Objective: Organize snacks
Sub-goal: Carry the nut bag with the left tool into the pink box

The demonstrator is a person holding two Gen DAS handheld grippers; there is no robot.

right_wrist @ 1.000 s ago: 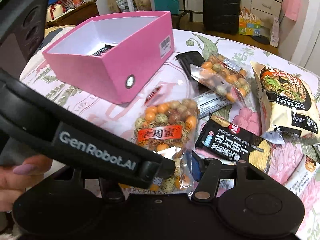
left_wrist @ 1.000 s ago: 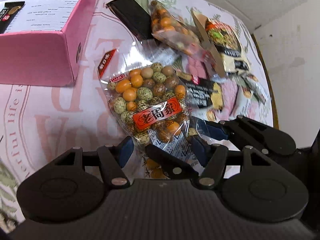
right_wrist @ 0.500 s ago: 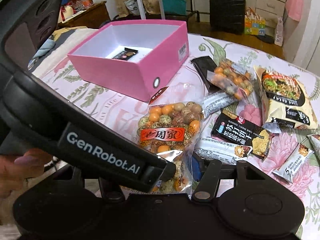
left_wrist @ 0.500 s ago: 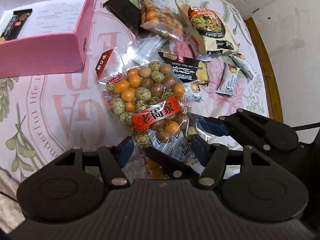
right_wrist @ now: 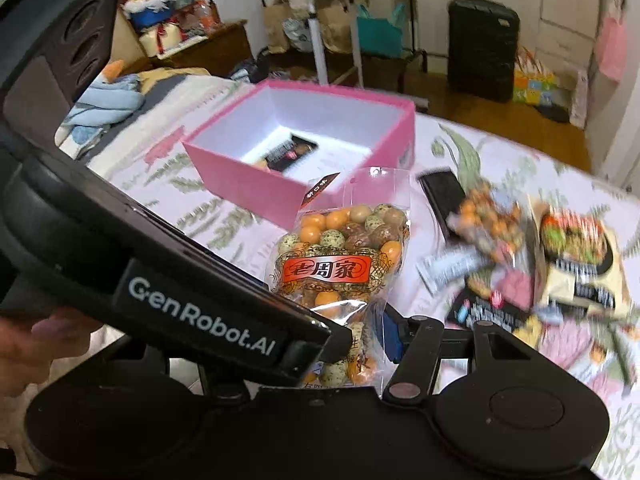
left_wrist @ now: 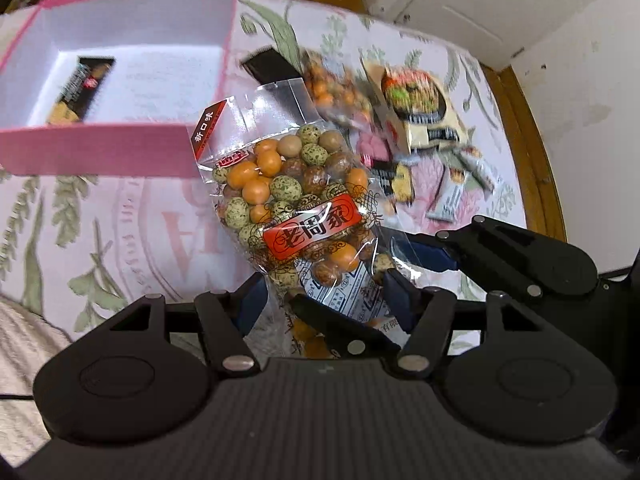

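Observation:
A clear bag of orange and speckled coated nuts with a red label (left_wrist: 296, 204) hangs in the air above the table; it also shows in the right wrist view (right_wrist: 340, 256). My left gripper (left_wrist: 324, 300) and my right gripper (right_wrist: 360, 344) are both shut on the bag's lower end. The left gripper's body (right_wrist: 160, 264) crosses the right wrist view and hides the right gripper's left finger. An open pink box (left_wrist: 100, 148) with a white inside holds one dark snack bar (left_wrist: 80, 88). The box (right_wrist: 304, 196) stands just beyond the bag.
Several snacks lie on the floral tablecloth (left_wrist: 100, 232) to the right: a second nut bag (right_wrist: 488, 216), a black flat pack (right_wrist: 444, 196), a noodle pack (right_wrist: 576, 252), a black cracker pack (right_wrist: 488, 312) and small grey bars (left_wrist: 452, 200). The table's wooden edge (left_wrist: 532, 128) is at the right.
Both grippers have lifted the nut bag off the table and carried it towards the pink box. The box's inside now shows more fully.

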